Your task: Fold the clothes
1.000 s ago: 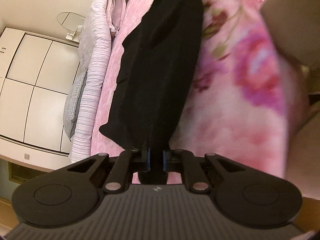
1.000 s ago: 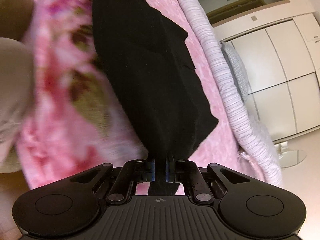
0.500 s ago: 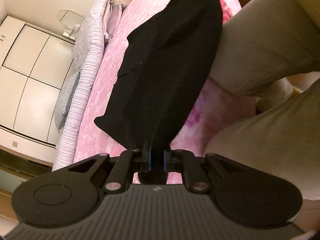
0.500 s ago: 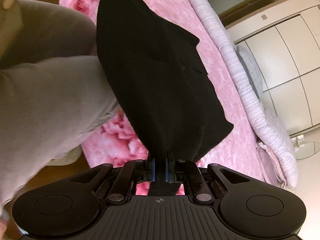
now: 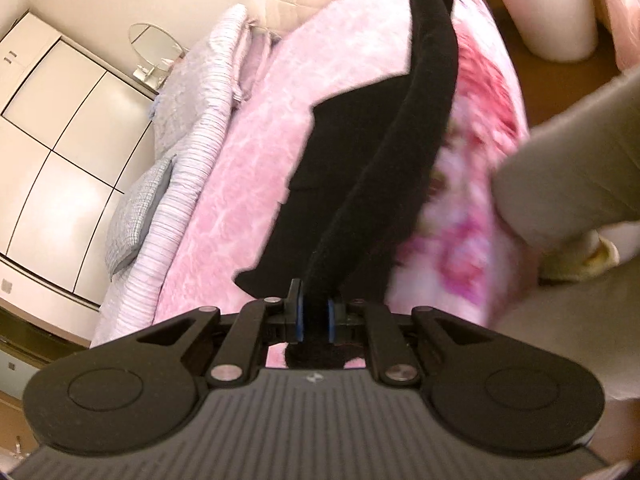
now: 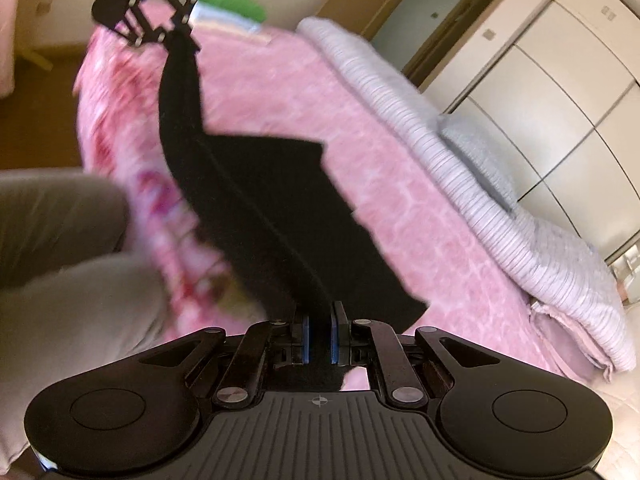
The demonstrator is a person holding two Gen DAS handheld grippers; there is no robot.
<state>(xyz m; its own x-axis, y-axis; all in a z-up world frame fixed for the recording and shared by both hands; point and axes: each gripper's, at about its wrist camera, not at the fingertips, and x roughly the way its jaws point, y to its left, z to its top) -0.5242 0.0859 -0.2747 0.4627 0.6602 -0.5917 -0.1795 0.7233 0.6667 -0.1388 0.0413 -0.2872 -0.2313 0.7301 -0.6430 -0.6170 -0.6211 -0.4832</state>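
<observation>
A black garment (image 5: pixel 372 184) hangs stretched between my two grippers above a pink bedspread (image 5: pixel 240 184). My left gripper (image 5: pixel 315 312) is shut on one end of it, the cloth pinched between the blue pads. My right gripper (image 6: pixel 319 334) is shut on the other end of the black garment (image 6: pixel 256 200). In the right wrist view the left gripper (image 6: pixel 160 28) shows at the far end of the taut edge, top left. A flap of the garment droops toward the bed below that edge.
A striped lilac duvet (image 6: pixel 460 184) and a grey pillow (image 6: pixel 476 156) lie along the bed's far side, with white wardrobe doors (image 6: pixel 568 92) behind. A person's beige trouser legs (image 6: pixel 68 264) stand at the bed's near edge. A floral pink cover (image 5: pixel 472 216) drapes that edge.
The two grippers have moved apart, pulling the black garment from a hanging bundle into a taut strip. Both views have swung up over the bed; the left gripper now shows in the right wrist view.
</observation>
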